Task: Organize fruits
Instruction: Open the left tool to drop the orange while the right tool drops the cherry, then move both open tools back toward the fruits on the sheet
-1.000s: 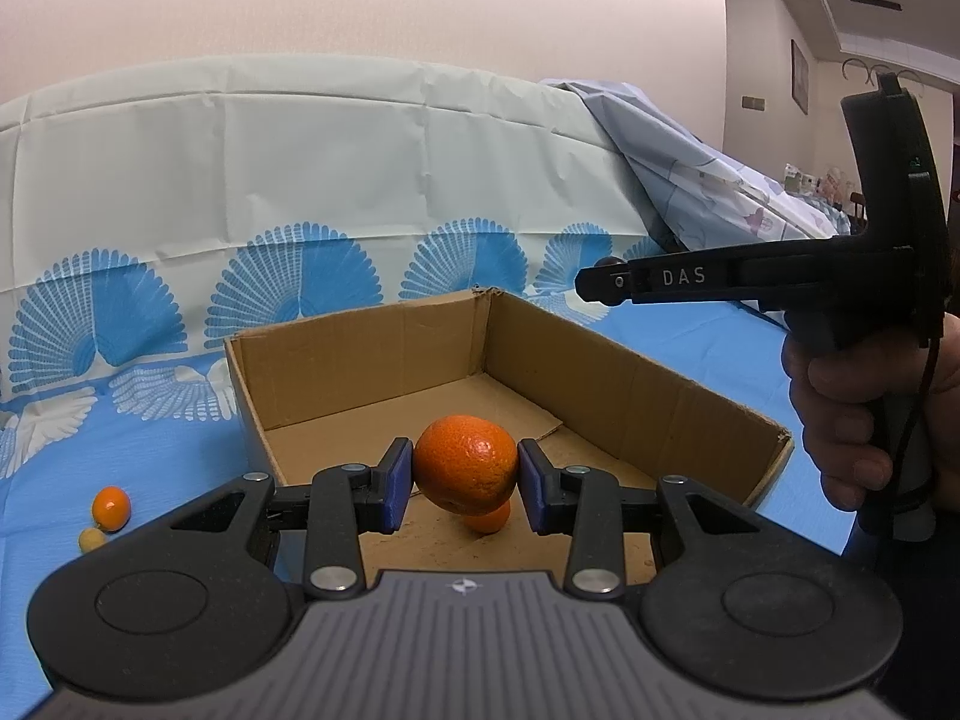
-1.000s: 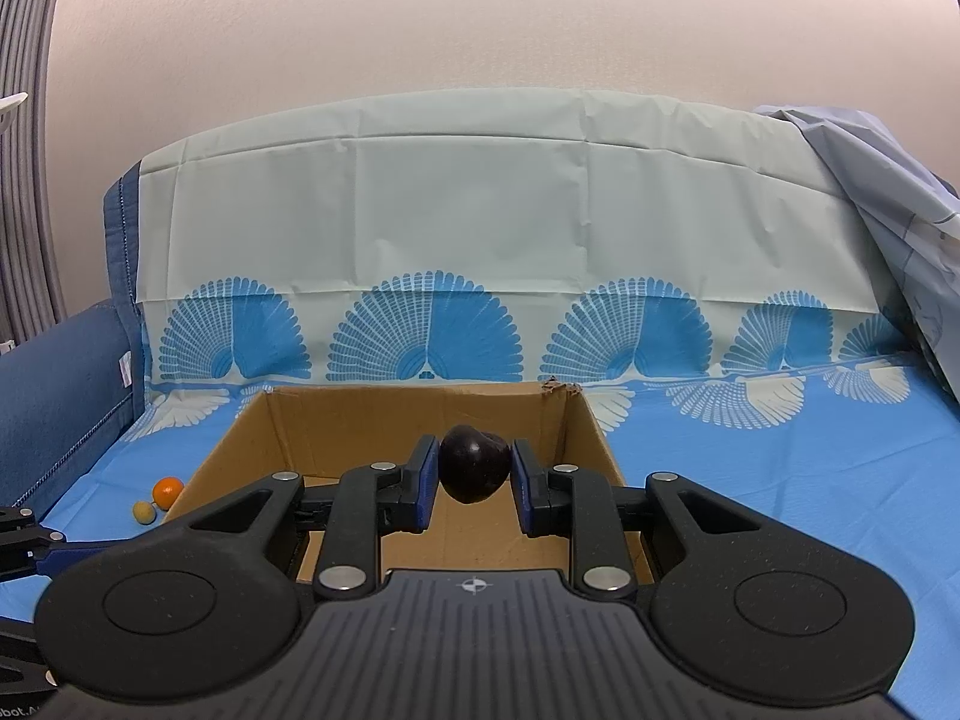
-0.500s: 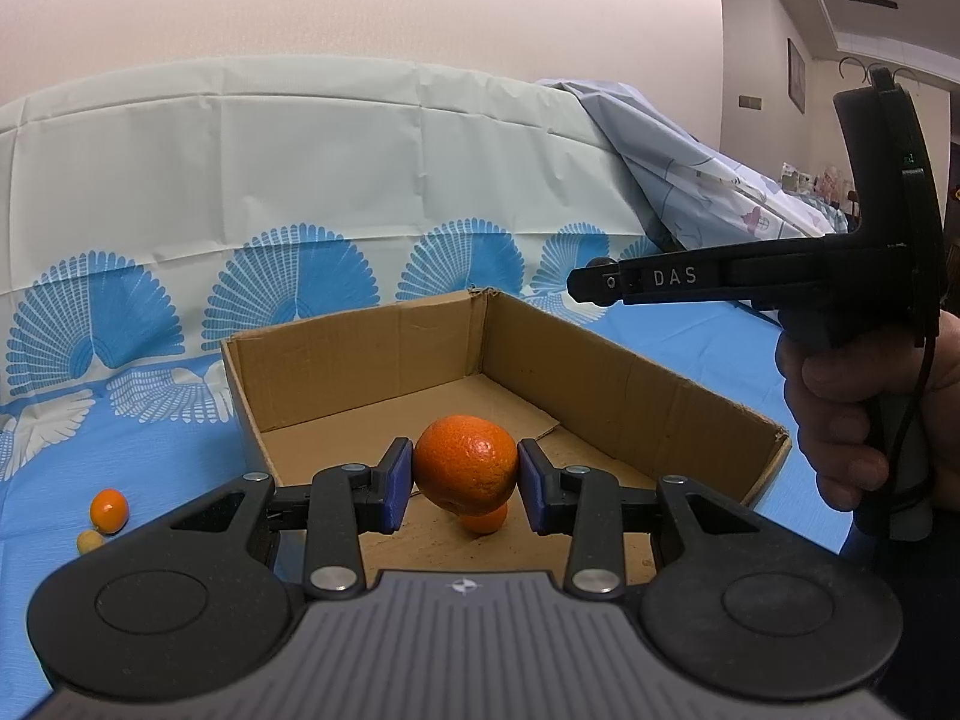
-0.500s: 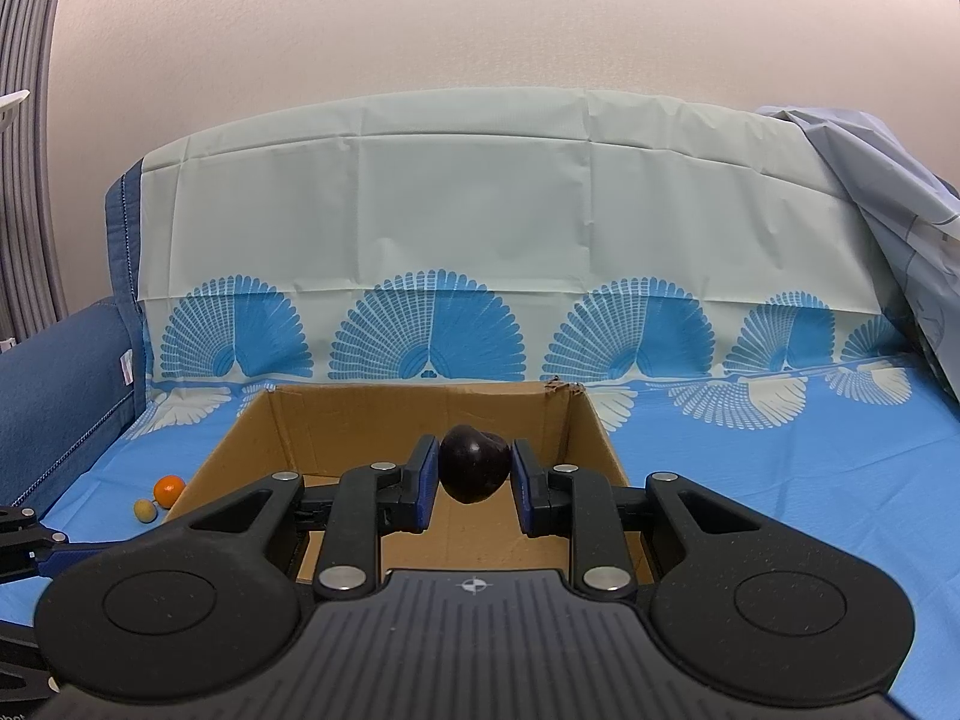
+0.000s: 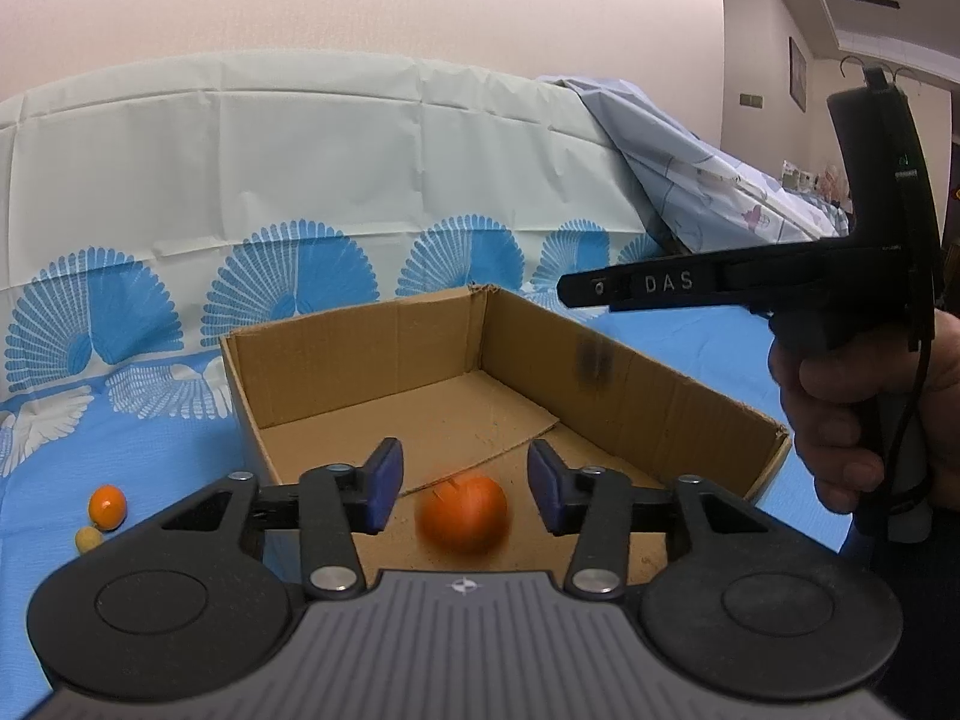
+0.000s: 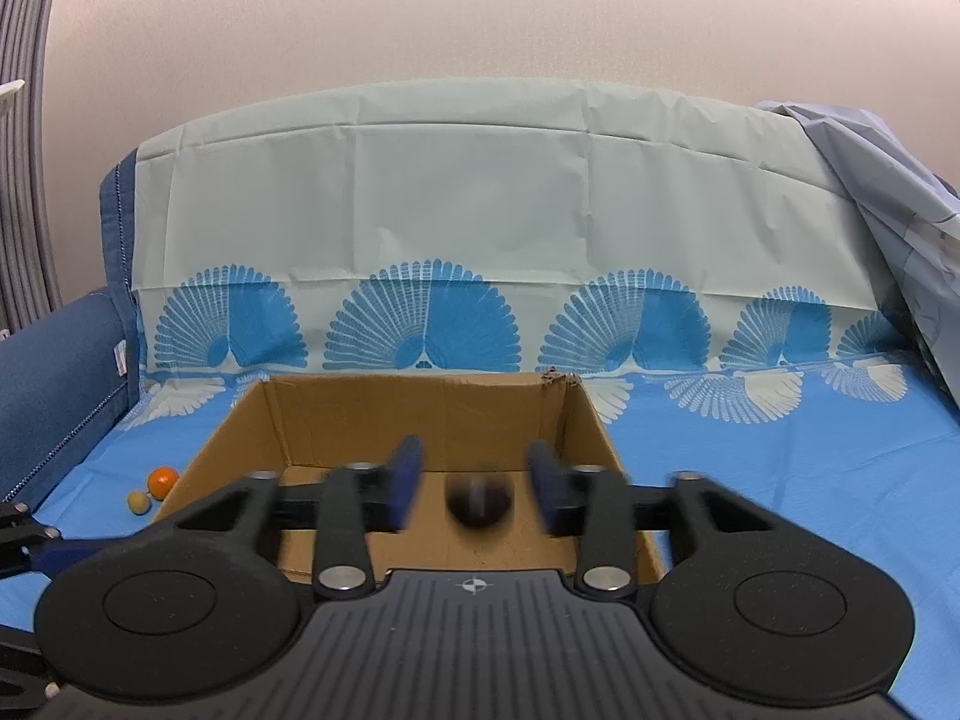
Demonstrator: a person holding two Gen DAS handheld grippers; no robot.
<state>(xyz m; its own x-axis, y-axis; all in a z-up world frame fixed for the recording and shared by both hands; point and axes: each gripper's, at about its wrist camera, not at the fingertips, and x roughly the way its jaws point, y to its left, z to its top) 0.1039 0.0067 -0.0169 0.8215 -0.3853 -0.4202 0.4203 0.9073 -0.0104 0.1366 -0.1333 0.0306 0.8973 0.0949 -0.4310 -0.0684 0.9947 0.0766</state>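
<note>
An open cardboard box [image 5: 360, 360] stands on the blue cloth. My left gripper [image 5: 465, 483] hangs over its near end, jaws opening; the orange [image 5: 462, 513] is blurred below the pads, touching neither. My right gripper [image 6: 474, 480] hangs over the same box [image 6: 420, 408], jaws opening too. The dark plum [image 6: 480, 501] is blurred between and below its pads, free of them. In the left wrist view a dark smear [image 5: 591, 363] shows by the box's right wall, under the right gripper's body [image 5: 750, 288], which a hand [image 5: 840, 420] holds.
A small orange fruit [image 5: 107, 505] and a small yellow one [image 5: 88, 538] lie on the cloth left of the box; they show in the right wrist view too [image 6: 162, 480]. A pale cloth with blue fans [image 6: 480, 228] rises behind. A blue armrest [image 6: 54, 372] is at left.
Both grippers have opened and let go. The orange has dropped out of the left pads and the dark plum out of the right pads, both toward the box floor. Neither hand has moved.
</note>
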